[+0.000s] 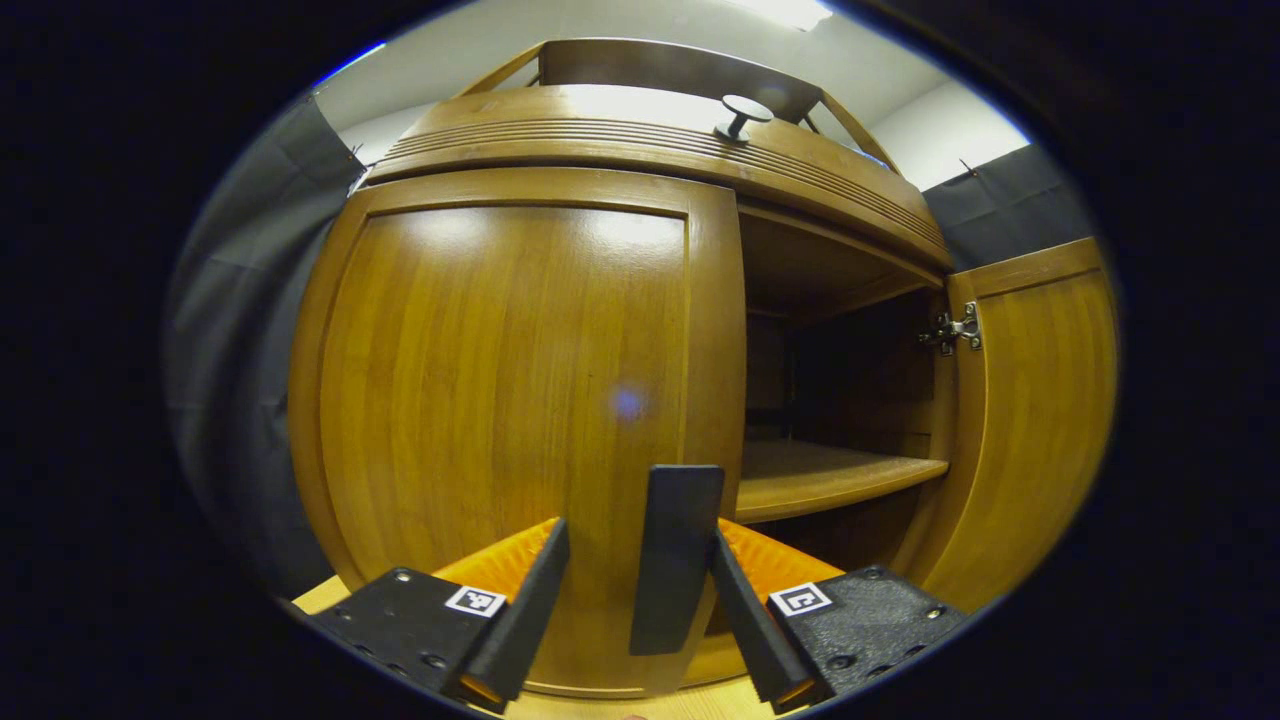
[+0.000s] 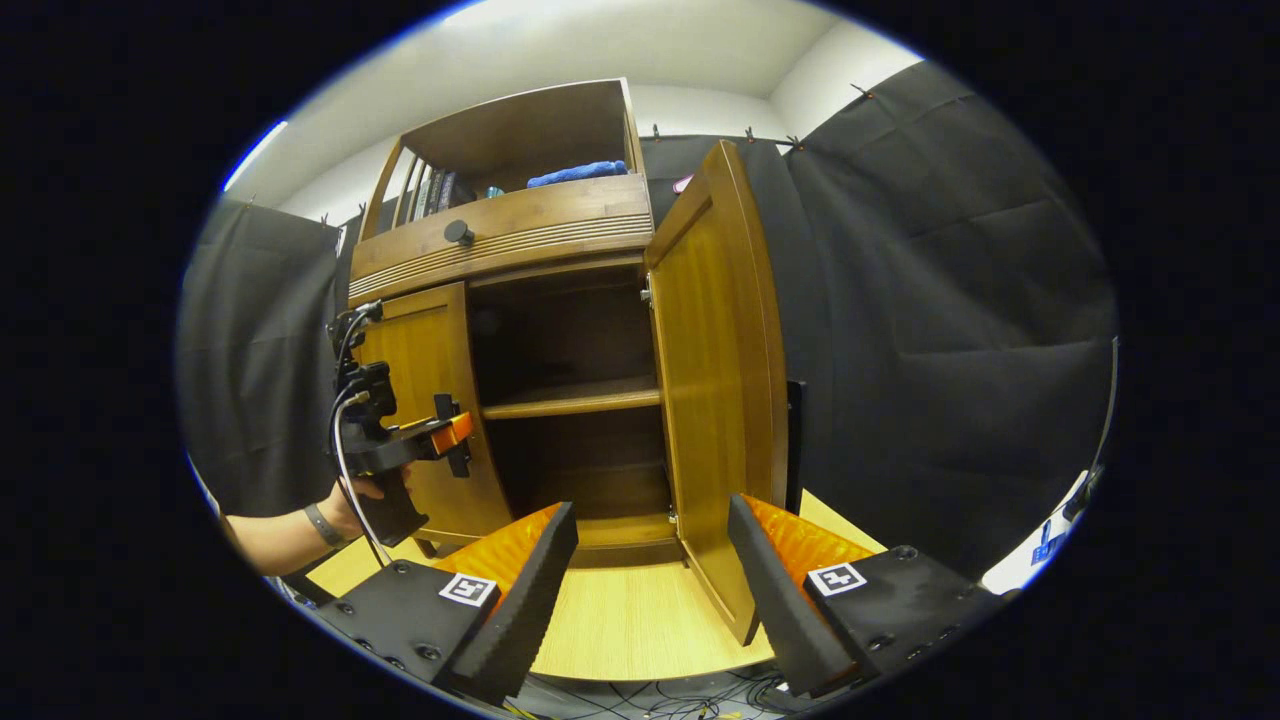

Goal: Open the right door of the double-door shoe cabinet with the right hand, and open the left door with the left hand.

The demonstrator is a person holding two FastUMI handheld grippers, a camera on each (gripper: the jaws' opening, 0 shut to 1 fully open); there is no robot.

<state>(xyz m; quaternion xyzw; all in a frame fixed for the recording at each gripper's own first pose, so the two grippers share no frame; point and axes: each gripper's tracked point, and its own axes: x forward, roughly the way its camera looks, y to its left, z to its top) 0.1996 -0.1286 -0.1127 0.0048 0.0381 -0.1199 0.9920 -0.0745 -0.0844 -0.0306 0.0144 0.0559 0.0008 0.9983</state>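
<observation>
Left door's handle (image 1: 676, 556) between left tool (image 1: 640, 600) fingers

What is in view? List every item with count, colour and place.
Brown wooden double-door shoe cabinet: one, centre.
Left door: one, brown, closed.
Right door: one, brown, swung open.
Dark vertical door handle: one, left door's edge.
Round dark knob: one, drawer front above.
Inner shelf: one, brown, inside.
Blue cloth: one, top compartment.
Left gripper: one, open around the handle.
Right gripper: one, open, before the right door.
Hand: one, holding the left gripper.
</observation>
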